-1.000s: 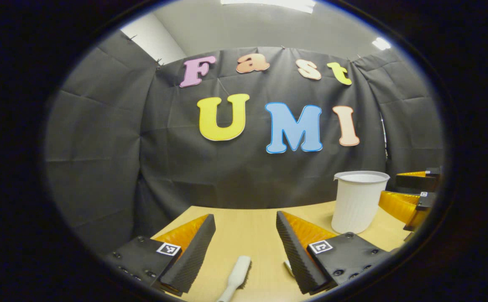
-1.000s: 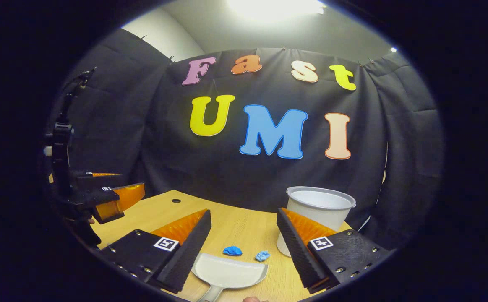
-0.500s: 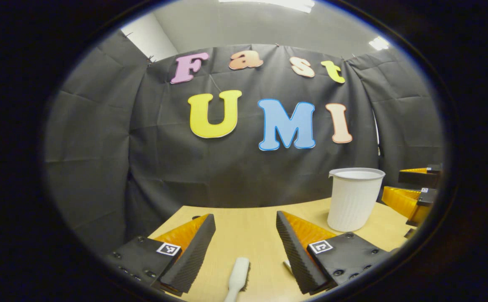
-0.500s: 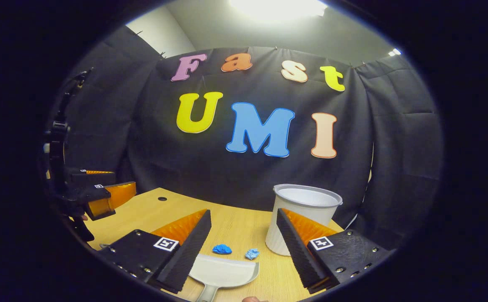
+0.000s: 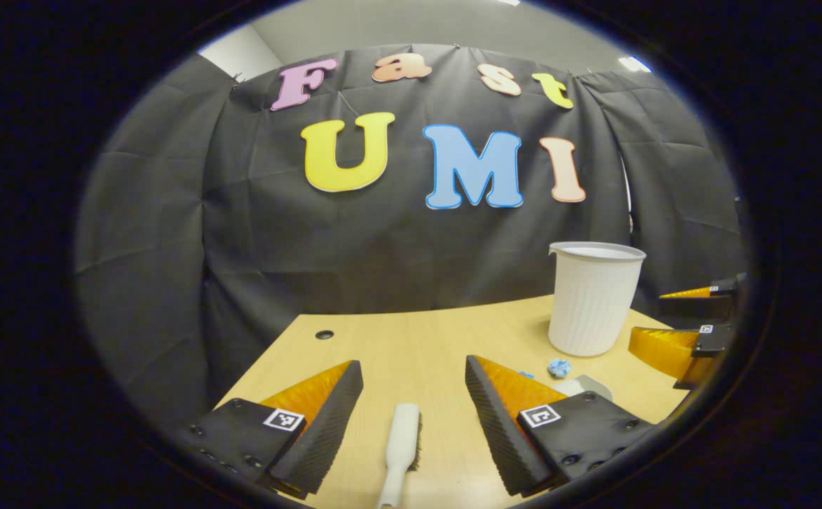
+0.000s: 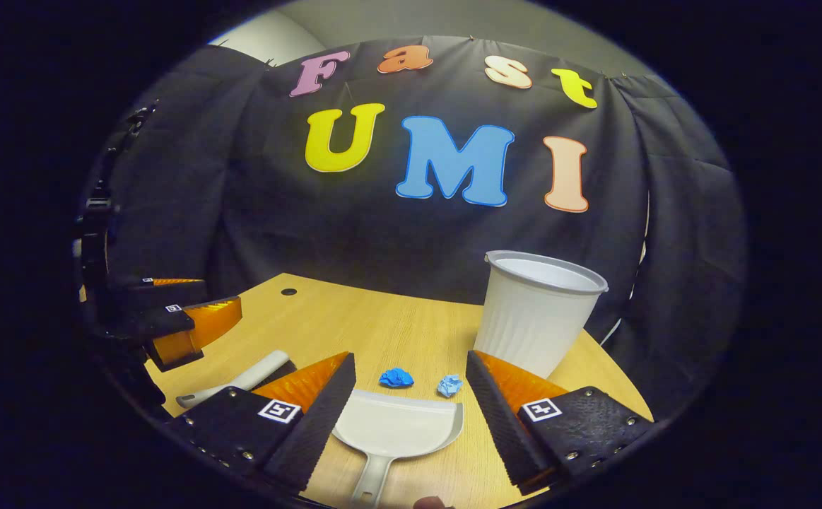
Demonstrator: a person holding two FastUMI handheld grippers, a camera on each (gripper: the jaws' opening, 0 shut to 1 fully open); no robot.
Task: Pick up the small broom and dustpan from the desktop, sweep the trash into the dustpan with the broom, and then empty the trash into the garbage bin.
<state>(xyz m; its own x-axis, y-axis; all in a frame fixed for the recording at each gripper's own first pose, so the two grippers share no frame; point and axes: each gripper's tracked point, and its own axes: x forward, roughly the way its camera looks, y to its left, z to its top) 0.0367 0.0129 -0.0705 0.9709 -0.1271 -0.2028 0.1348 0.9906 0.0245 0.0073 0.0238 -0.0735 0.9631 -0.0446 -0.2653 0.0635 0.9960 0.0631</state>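
On the light wooden desktop [image 6: 354, 318], the tall ribbed white plastic garbage bin [image 6: 536, 311] stands at the far right. Two crumpled blue paper scraps [image 6: 396, 377] lie just left of the bin's base. The flat white plastic dustpan [image 6: 396, 428] rests nearer than the scraps, between the spread fingers of the right gripper [image 6: 411, 396], untouched. Well left of the bin, the small white broom [image 5: 401, 452] lies on the desktop between the left gripper [image 5: 414, 403] and its parted fingers, also free.
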